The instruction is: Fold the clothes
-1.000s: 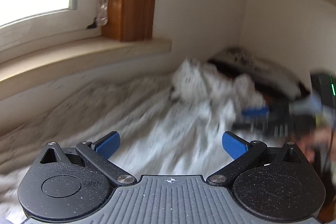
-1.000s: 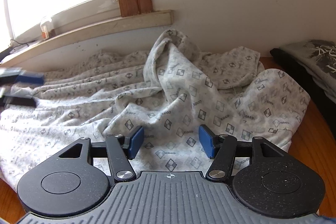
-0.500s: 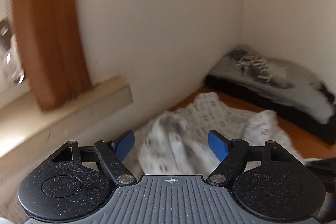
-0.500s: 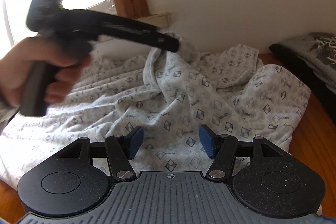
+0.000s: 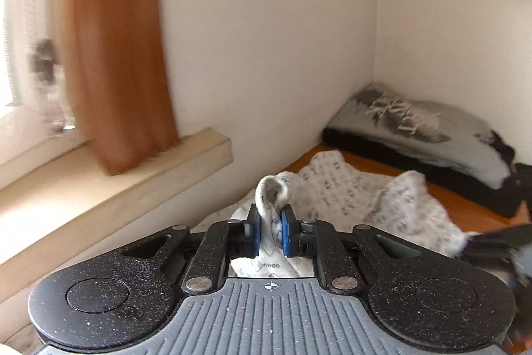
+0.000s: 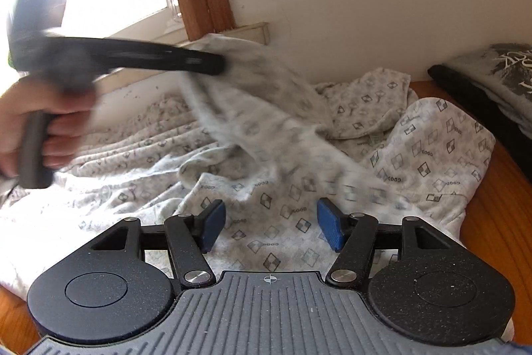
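The left claw [image 5: 270, 230] is closing right now, and its blue pads already pinch a bunched ridge of the patterned garment [image 6: 299, 162], which lies crumpled across the wooden worktop [image 6: 492, 215] below the windowsill [image 5: 139, 178]. A second ago those jaws stood wide over the cloth with nothing between them; now a fold pokes up at twelve o'clock from the pads. From the right wrist, the hand [image 6: 43, 118] that was out of view back then has swung in at nine o'clock and the fabric is blurring upward with it. The right claw [image 6: 271, 228] sits half open, empty, over cloth at its six o'clock, much as it did before. This is thin, soft, light stuff, I'd say: it'll drape and slip, not hold a shape, so a hem or shoulder corner beats a mid-panel bunch. Folded dark clothes [image 5: 425, 135] are stacked at two o'clock, well apart by the wall.
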`<action>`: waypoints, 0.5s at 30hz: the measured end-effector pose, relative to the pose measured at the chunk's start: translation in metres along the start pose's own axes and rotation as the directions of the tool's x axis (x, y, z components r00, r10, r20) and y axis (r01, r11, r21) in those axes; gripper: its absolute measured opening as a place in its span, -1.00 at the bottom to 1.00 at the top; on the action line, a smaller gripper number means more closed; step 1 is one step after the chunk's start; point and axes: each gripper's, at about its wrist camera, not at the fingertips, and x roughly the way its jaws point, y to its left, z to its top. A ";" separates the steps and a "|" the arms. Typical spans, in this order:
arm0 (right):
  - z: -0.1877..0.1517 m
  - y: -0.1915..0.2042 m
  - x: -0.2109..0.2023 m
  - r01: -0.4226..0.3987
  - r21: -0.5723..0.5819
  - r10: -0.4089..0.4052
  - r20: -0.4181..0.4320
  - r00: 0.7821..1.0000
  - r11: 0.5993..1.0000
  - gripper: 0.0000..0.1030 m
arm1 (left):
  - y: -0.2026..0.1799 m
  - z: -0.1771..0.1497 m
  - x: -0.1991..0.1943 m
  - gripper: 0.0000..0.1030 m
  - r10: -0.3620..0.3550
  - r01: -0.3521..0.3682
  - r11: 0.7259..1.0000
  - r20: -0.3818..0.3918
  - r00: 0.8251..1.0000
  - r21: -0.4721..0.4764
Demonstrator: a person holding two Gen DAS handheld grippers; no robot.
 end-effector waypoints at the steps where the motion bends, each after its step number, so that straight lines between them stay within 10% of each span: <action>1: -0.001 -0.001 -0.002 -0.006 0.002 0.006 0.008 1.000 1.000 0.18 | 0.002 -0.006 -0.012 -0.75 -0.005 0.005 1.000 -0.003 1.000 -0.009; 12: -0.003 0.003 -0.011 -0.035 -0.021 0.036 0.058 0.998 0.999 0.18 | 0.023 -0.052 -0.066 -0.40 0.072 -0.073 0.997 -0.074 0.995 -0.014; 15: -0.003 0.004 -0.011 -0.030 -0.024 0.031 0.054 0.998 0.999 0.18 | 0.019 -0.033 -0.079 0.12 0.087 -0.087 0.996 0.005 0.996 0.000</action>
